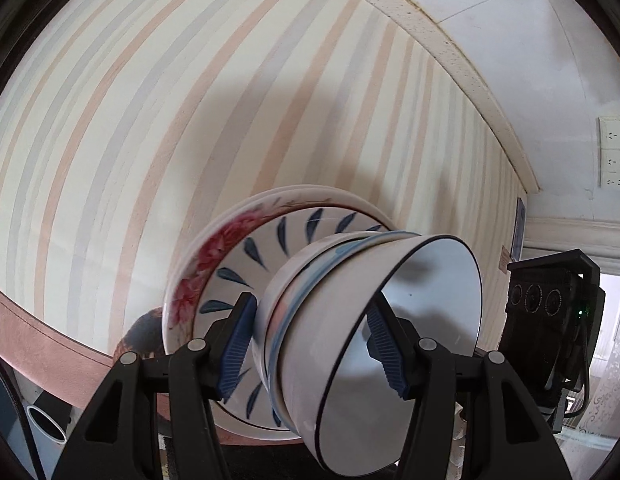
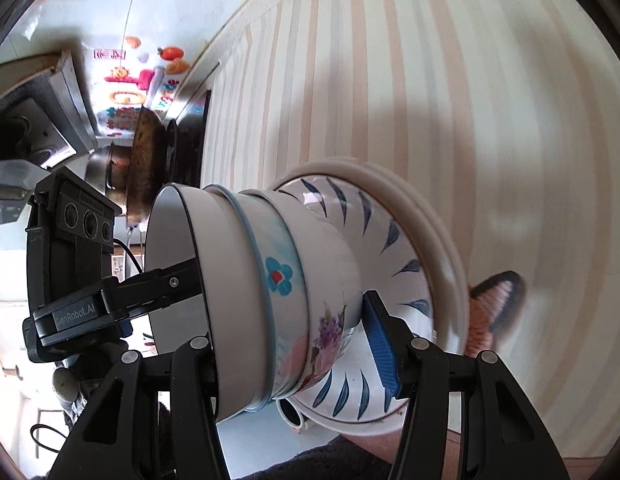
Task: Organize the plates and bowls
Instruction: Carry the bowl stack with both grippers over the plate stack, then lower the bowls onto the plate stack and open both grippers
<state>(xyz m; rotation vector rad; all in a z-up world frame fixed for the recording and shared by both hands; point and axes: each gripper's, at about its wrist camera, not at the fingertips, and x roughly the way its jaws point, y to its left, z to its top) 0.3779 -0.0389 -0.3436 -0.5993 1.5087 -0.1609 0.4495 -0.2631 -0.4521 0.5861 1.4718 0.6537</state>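
— Both grippers on it? 
— Yes: left gripper (image 1: pixel 310 344) and right gripper (image 2: pixel 294 344), half open, clamp opposite sides of the bowls (image 1: pixel 349 320), which are stacked on the plates (image 1: pixel 230 264), one pad inside the top bowl.

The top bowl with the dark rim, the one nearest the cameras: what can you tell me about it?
The top bowl is white, glossy like ceramic, with a thin dark line round its rim and an empty inside. It nests in a blue-rimmed bowl, on more bowls and plates. The stack is carried tipped on its side against a striped surface. One blue pad of the left gripper sits inside its mouth; the right gripper clamps the stack from the other side.
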